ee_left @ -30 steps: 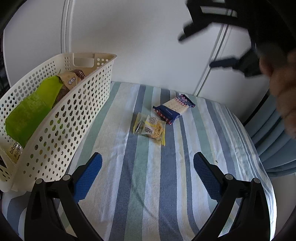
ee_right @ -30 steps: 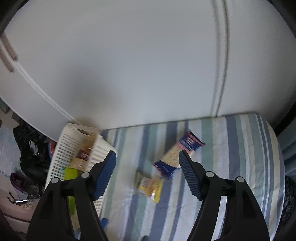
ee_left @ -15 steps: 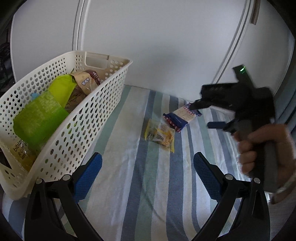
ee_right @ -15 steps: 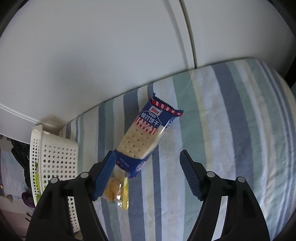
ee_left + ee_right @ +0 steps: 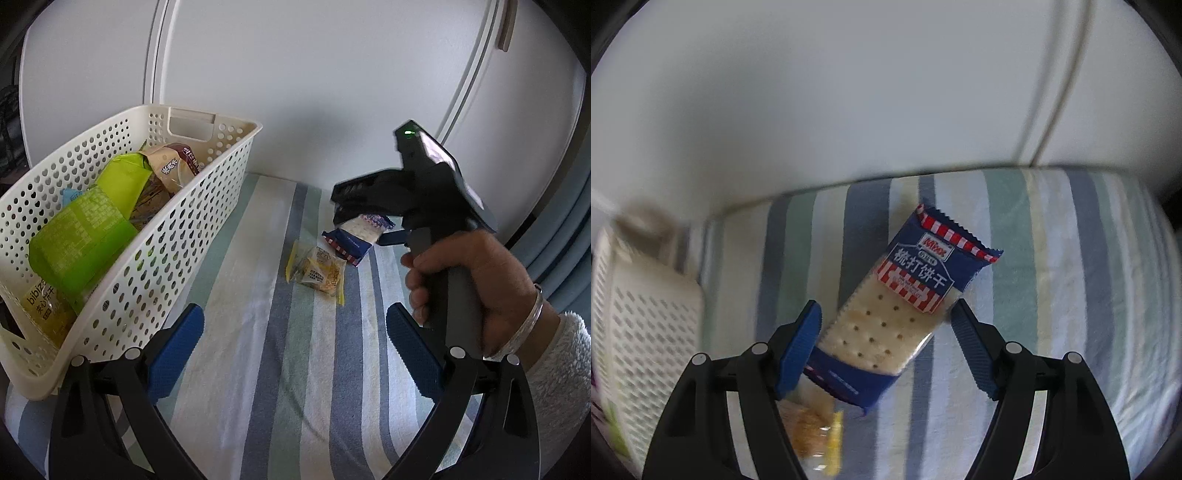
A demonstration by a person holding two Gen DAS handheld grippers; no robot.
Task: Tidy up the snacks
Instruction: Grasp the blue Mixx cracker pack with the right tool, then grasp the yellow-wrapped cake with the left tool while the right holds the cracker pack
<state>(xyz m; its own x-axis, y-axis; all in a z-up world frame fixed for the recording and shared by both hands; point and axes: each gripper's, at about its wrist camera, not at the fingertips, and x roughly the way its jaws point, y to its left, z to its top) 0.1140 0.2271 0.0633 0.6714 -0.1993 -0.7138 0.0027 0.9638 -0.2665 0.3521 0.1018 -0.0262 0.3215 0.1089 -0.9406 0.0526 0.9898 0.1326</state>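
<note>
The right gripper (image 5: 886, 350) is spread wide over the cracker pack (image 5: 905, 314), one finger on each side of it, neither pressing. The pack lies on the striped cloth (image 5: 1052, 295). Just nearer than it lies a yellow snack (image 5: 319, 271). The left gripper (image 5: 295, 347) is also spread, holding nothing, with the basket (image 5: 177, 236) of snacks to its left.

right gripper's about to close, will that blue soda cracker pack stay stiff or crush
Soda cracker pack probably lifts stiff: a flat cracker slab fills its clear window. Crackers look thin, so a hard squeeze may snap them. Glossy film could slip between the right gripper fingers.
</note>
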